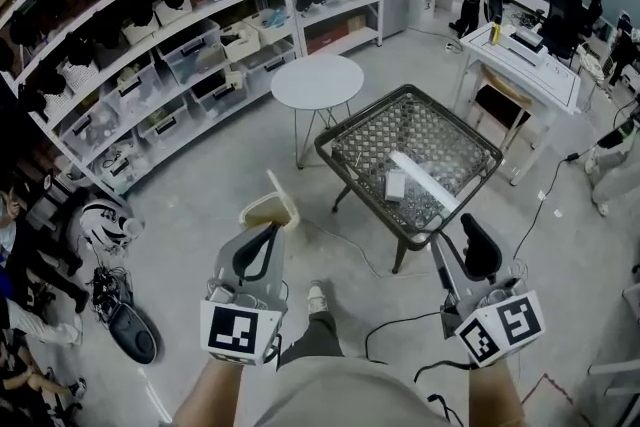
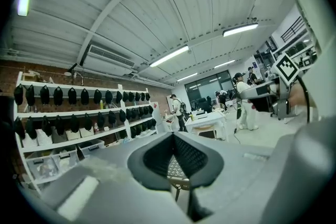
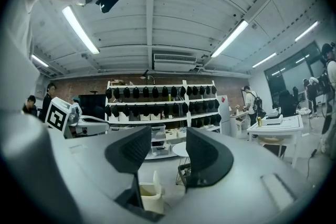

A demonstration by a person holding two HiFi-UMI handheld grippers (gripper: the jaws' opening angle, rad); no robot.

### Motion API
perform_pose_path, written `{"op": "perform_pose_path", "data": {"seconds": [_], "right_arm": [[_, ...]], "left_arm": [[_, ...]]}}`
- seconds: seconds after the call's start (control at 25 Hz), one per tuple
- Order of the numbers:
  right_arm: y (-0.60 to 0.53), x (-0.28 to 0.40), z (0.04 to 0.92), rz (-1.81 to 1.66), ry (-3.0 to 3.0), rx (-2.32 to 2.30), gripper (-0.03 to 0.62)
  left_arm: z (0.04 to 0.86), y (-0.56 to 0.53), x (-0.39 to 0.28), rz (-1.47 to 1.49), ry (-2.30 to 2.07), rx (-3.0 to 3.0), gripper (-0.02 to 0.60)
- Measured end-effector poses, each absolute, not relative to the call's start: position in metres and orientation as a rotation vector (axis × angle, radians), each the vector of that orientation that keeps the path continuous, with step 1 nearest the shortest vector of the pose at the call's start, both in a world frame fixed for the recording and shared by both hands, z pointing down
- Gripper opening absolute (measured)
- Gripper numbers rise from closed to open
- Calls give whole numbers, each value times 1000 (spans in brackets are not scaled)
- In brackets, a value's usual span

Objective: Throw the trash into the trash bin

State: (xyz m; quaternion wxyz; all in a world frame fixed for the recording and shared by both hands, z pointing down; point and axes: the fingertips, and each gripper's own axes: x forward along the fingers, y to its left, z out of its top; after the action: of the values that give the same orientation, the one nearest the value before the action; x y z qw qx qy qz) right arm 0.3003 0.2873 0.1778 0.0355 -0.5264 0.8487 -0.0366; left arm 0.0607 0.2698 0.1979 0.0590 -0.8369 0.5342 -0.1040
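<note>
Now: left tongs [image 1: 265, 233] pressed together, empty; right tongs [image 1: 476, 237] spread, empty. White trash [image 1: 425, 177] lies on the mesh counter [image 1: 360, 115]; bin [image 1: 268, 210] stands on floor beside it, lid up. Risk: flat paper skids, tongs nip mesh instead.

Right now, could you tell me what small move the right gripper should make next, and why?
Probably ease the right gripper forward over the wire table's near rim toward the long white scrap. Its jaws stand apart and empty, the scrap lies on the mesh ahead, and nothing is in hand yet for the open trash bin.
</note>
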Motion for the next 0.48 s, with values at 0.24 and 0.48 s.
{"op": "perform_pose_path", "data": {"seconds": [0.24, 0.48], "right_arm": [[232, 287, 195, -176, 2603, -1657, 210], [159, 258, 207, -222, 2611, -1712, 206]], "left_arm": [[206, 210, 41, -324, 1619, -2547, 2], [212, 131, 15, -332, 1588, -2579, 2]]}}
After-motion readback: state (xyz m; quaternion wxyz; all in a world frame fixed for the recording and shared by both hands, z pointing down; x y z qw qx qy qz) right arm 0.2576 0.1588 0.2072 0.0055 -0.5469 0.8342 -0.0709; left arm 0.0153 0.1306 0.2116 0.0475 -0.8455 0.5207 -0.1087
